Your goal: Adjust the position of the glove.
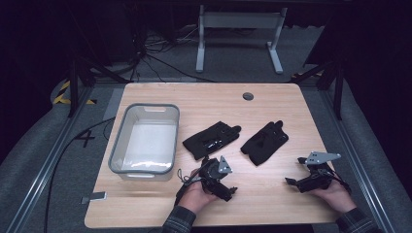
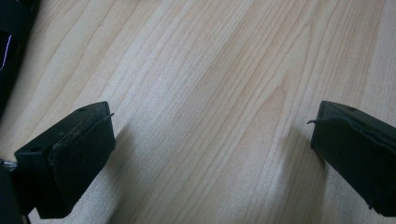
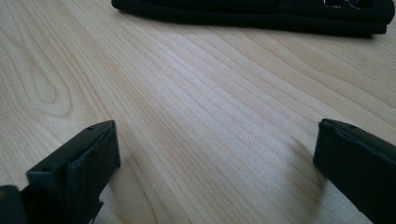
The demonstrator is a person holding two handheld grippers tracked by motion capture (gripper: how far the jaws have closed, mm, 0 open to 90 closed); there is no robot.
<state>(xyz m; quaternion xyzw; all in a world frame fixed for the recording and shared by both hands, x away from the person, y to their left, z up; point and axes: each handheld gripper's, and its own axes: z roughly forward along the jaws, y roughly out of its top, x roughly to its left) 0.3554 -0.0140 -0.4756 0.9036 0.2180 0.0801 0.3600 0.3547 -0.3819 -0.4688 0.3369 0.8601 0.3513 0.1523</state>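
Two black gloves lie flat on the wooden table (image 1: 272,194): the left glove (image 1: 212,139) and the right glove (image 1: 265,142), side by side at mid-table. My left gripper (image 1: 231,192) rests low on the table in front of the left glove, held by a hand. Its jaws stand wide apart over bare wood in the left gripper view (image 2: 212,133). My right gripper (image 1: 290,182) sits near the front right, to the right of the gloves, open with nothing between its fingers (image 3: 217,140). A black glove (image 3: 252,11) lies ahead of it.
A grey plastic bin (image 1: 116,145), with nothing in it, stands on the table's left side. A round cable hole (image 1: 248,96) is near the far edge. A small grey tag (image 1: 96,196) lies at the front left corner. A dark edge (image 2: 11,42) shows at the left gripper view's top left.
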